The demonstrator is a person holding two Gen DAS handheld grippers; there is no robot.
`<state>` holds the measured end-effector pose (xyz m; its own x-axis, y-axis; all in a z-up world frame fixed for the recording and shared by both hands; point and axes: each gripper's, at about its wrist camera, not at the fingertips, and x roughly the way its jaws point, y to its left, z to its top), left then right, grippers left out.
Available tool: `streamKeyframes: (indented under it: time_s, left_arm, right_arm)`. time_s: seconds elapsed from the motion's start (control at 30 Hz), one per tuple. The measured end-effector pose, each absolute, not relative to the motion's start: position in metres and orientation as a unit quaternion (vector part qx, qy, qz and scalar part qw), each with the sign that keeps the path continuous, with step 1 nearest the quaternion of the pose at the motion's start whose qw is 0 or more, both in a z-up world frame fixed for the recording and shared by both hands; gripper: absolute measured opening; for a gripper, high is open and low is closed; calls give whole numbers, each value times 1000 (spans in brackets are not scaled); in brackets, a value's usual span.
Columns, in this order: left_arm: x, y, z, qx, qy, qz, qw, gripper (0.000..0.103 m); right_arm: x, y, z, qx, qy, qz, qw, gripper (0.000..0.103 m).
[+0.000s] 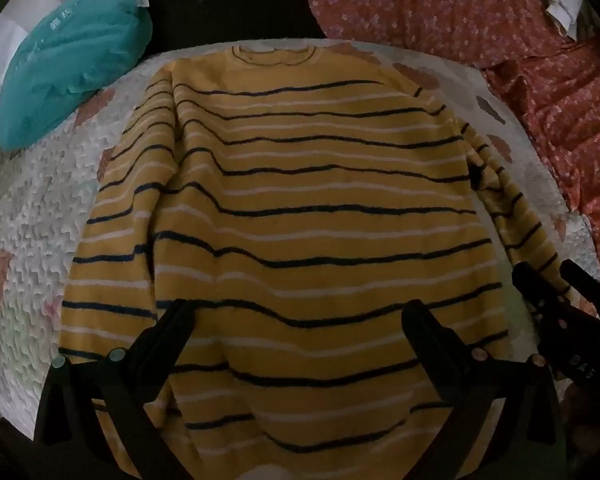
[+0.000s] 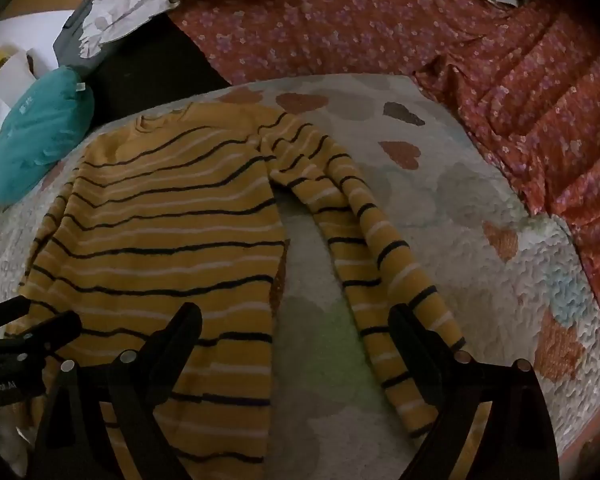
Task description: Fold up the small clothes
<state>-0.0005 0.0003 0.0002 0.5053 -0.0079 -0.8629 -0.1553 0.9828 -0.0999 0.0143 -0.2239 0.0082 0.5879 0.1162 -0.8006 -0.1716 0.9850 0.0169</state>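
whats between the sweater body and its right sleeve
In the right wrist view, only bare quilt lies between the sweater body and the sleeve.

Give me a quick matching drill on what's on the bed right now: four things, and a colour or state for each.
Things:
1. sweater
2. pillow
3. right sleeve
4. floral cloth

Descriptions:
A. teal, at the far left
B. red, bunched along the far side
C. yellow with stripes, spread flat
D. lying out beside the body, not folded in

Pairs: 1-C, 2-A, 3-D, 4-B
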Motion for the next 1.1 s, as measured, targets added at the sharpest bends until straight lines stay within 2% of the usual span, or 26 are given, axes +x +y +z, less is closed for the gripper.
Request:
streamKeyframes:
  time_s: [1.1]
  left_arm:
    - [4,11,-23,-70,528,65,844,103]
  right_arm:
    - [17,-226,0,-26,462,78,883,97]
